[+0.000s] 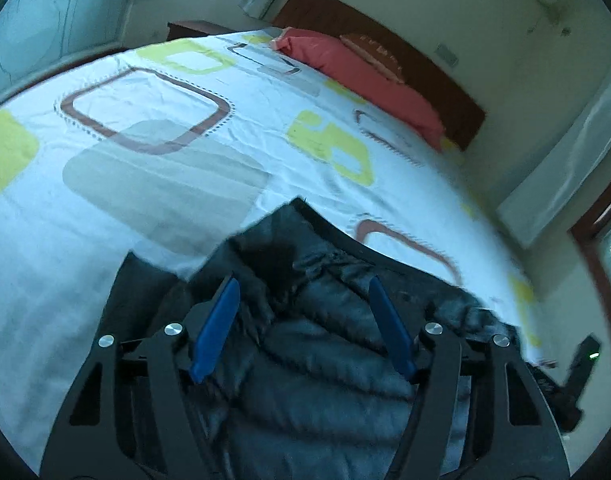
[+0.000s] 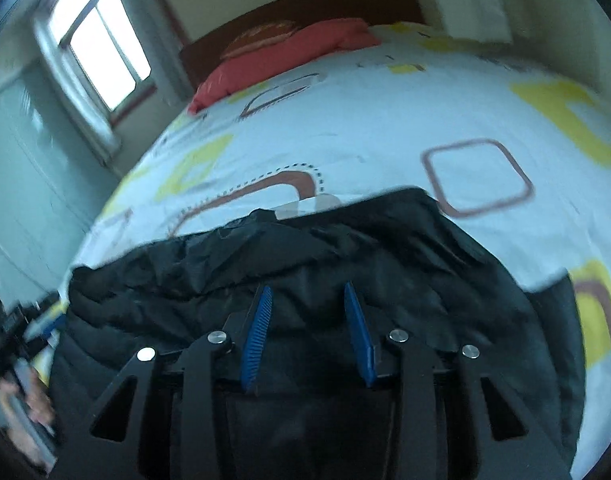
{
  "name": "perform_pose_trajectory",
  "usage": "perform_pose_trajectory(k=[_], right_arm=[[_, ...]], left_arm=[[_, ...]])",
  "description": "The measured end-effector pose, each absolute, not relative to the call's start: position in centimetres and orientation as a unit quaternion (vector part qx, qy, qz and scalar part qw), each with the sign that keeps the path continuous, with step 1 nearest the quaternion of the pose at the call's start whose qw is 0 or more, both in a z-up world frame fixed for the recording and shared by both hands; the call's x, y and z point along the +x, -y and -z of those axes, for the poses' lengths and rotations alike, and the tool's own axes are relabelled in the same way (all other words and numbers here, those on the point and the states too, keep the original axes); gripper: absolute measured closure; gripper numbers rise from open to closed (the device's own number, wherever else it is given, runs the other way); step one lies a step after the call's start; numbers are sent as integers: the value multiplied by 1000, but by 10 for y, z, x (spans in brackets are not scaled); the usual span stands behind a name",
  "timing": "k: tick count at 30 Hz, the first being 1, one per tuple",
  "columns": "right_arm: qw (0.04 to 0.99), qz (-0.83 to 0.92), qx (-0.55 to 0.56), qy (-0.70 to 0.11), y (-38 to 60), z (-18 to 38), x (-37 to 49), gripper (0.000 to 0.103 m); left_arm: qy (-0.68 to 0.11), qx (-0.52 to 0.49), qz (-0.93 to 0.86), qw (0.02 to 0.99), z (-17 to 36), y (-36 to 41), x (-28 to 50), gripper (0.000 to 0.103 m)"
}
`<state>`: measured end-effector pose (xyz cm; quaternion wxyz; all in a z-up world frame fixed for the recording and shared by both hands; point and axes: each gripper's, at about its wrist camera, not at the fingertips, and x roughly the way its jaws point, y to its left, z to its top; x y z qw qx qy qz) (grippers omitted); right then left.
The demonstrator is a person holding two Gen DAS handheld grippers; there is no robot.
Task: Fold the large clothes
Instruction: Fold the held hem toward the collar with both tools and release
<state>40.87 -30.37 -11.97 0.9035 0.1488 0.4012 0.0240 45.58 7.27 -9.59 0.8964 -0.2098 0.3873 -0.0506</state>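
Jacket (image 1: 321, 344) – dark, quilted, puffy – lies bunched at the near edge of the bed (image 1: 153, 184), on a white cover with yellow, grey and brown squares. Left tool (image 1: 303, 292) hangs over it, blue pads spread wide, nothing pinched between them. Right tool (image 2: 308, 300) also sits above the dark fabric (image 2: 345, 248), pads apart with a narrower gap, not gripping the cloth. Red pillow (image 1: 365, 80) rests at the far headboard (image 1: 385, 40). Both views are motion-blurred.
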Motion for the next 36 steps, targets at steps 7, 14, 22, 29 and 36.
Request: perform_pose_trajectory(k=[7,14,22,29,36], right_arm=[[892,-13,125,-435,296,144,424,64],[901,28,117,-417,330,128,413,64],[893,39,122,-432,330,145,421,65],[896,38,207,-390,367,114,359,53],[882,61,264,-386,402,115,261,49]], left_arm=[[-428,-158,9,890,129,-64,480,36],[-391,-184,2,902,101,-82,463,36],[-449,-178,-33,875,136,-85,486,34],[-435,-249,-11,865,106,-120,440,33],[-414,-334,-58,845,112,-173,346,29]])
